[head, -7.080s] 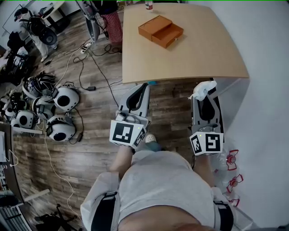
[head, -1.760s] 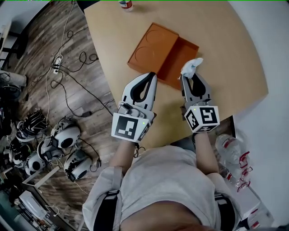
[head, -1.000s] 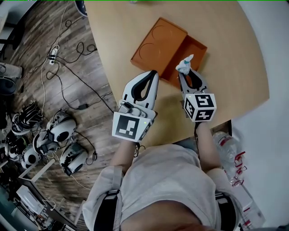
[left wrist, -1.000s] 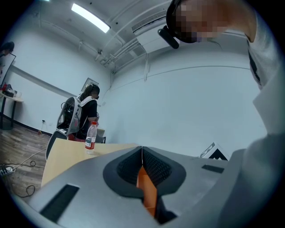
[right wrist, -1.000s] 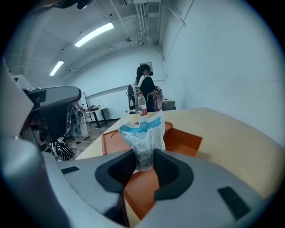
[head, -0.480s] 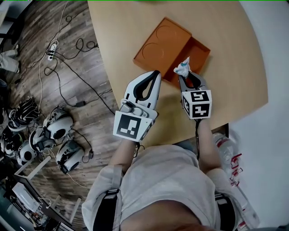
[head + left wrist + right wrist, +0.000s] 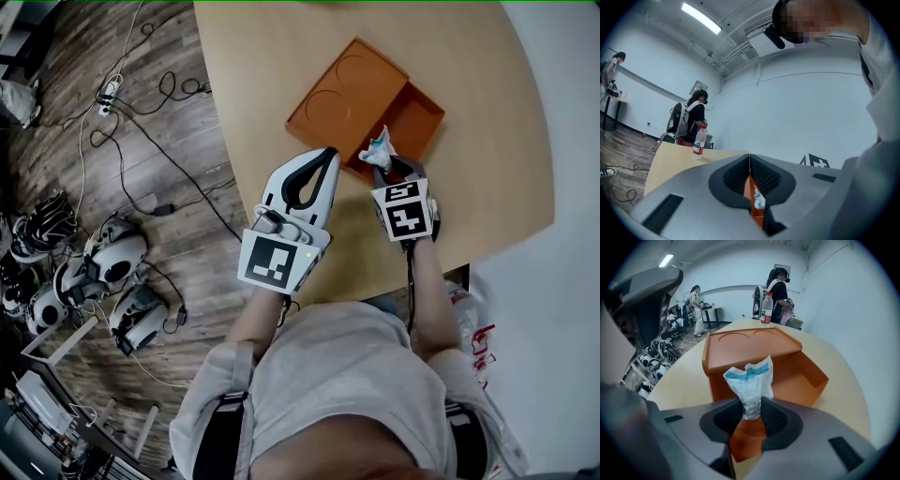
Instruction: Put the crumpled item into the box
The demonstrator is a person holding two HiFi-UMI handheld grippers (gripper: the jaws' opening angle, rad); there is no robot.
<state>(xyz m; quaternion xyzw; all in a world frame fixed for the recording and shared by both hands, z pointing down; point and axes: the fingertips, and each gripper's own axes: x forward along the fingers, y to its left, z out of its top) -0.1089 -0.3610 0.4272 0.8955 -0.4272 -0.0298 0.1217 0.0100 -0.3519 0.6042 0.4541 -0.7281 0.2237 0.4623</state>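
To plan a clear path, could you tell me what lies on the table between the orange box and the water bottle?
Nothing: only bare tabletop separates the orange box from the water bottle, as the right gripper view shows.

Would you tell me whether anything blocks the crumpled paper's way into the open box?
Nothing visible does: the right gripper holds the crumpled paper over the near edge of the open, empty tray of the box.

top [image 7: 347, 375]: grey | left tool [image 7: 328, 155]: white-black | right tool [image 7: 383, 166]: black-white marker cube [image 7: 405, 211]
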